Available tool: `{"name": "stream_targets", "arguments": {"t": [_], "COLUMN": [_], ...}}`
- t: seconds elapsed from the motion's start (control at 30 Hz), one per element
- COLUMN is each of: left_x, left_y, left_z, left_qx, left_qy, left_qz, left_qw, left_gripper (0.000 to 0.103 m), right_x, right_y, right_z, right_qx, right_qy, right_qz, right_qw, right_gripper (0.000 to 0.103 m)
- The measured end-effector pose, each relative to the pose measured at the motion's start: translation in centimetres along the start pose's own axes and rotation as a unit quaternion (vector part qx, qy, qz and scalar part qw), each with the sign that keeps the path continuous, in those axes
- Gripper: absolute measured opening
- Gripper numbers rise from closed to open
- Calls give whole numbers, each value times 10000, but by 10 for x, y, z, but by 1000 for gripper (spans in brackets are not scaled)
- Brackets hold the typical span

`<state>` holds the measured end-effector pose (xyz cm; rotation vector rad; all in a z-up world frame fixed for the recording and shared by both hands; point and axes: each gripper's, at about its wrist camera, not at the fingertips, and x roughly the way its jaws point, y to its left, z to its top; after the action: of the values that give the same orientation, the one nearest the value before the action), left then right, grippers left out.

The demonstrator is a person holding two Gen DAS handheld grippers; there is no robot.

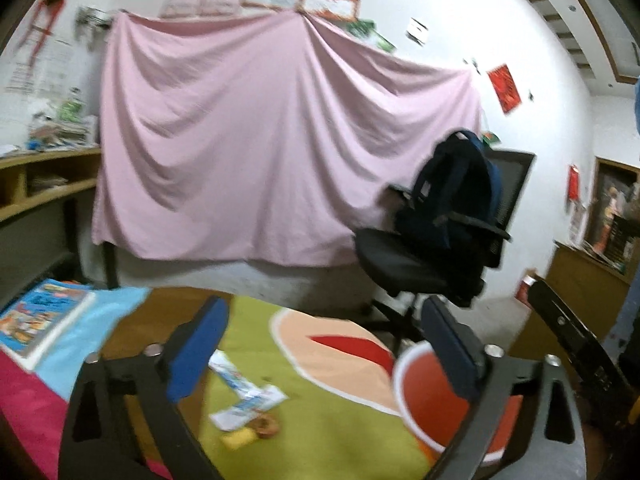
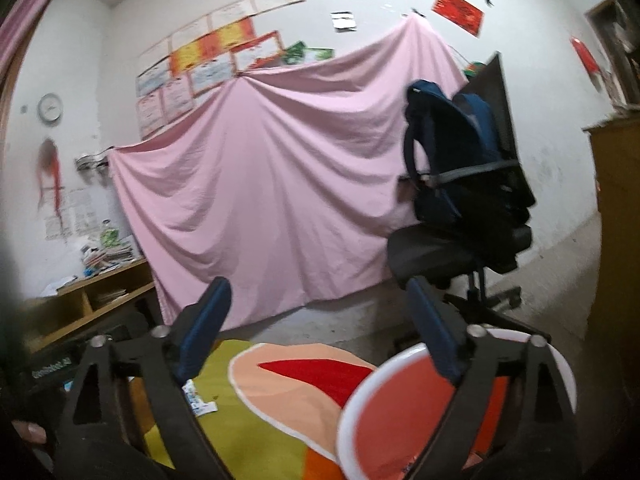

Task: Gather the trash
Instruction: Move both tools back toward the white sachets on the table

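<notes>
Trash lies on a green patterned rug [image 1: 320, 432]: crumpled white-and-blue wrappers [image 1: 244, 396], a small yellow piece [image 1: 239, 438] and a brown ring-shaped bit [image 1: 266, 426]. My left gripper [image 1: 325, 312] is open and empty, held above the rug with the trash below and just right of its left finger [image 1: 200, 344]. My right gripper [image 2: 318, 292] is also open and empty, aimed towards the pink sheet. In the right wrist view only a corner of a wrapper [image 2: 198, 398] shows beside the left finger [image 2: 204, 320].
A black office chair [image 1: 404, 264] carrying a dark blue backpack [image 1: 452, 196] stands right of the rug. A pink sheet [image 1: 260, 140] hangs on the far wall. A book [image 1: 40, 320] rests on blue cloth at the left, below a wooden desk [image 1: 44, 184]. A wooden cabinet [image 1: 580, 276] stands right.
</notes>
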<state>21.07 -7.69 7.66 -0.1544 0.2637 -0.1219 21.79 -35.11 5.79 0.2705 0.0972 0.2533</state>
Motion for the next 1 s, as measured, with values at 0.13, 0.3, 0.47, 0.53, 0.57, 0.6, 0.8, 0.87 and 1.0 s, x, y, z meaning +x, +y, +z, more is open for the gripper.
{"name": "stream_targets", "arguments": {"t": [0.13, 0.3, 0.47, 0.53, 0.57, 0.6, 0.8, 0.87, 1.0], "left_x": [-17, -31, -37, -38, -38, -36, -29, -27, -21], "left_y": [28, 55, 75, 82, 86, 90, 104, 108, 116], "left_z": [-7, -15, -20, -22, -24, -25, -36, -41, -47], "left_qx": [-41, -76, -92, -97, -103, -110, -116, -127, -259], "left_qy": [-206, -336, -358, -339, -305, -248, 44, 139, 416], "left_qz": [342, 578, 778, 819, 834, 828, 852, 878, 837], "left_qw": [9992, 9977, 9963, 9960, 9960, 9962, 9963, 9960, 9953], "left_gripper": [100, 100, 100, 100, 100, 100, 100, 100, 100], "right_x": [5, 12, 25, 32, 35, 37, 59, 65, 77], "right_y": [21, 44, 65, 73, 76, 79, 93, 93, 93], "right_z": [-5, -12, -23, -27, -29, -32, -51, -56, -66], "right_qx": [-126, -270, -409, -481, -519, -549, -659, -652, -625], "right_qy": [-102, -169, -22, 90, 149, 200, 666, 822, 1126], "right_qz": [194, 400, 547, 600, 618, 630, 690, 682, 658], "right_qw": [9997, 9987, 9977, 9970, 9966, 9963, 9932, 9921, 9895], "right_gripper": [103, 103, 103, 103, 103, 103, 103, 103, 103]}}
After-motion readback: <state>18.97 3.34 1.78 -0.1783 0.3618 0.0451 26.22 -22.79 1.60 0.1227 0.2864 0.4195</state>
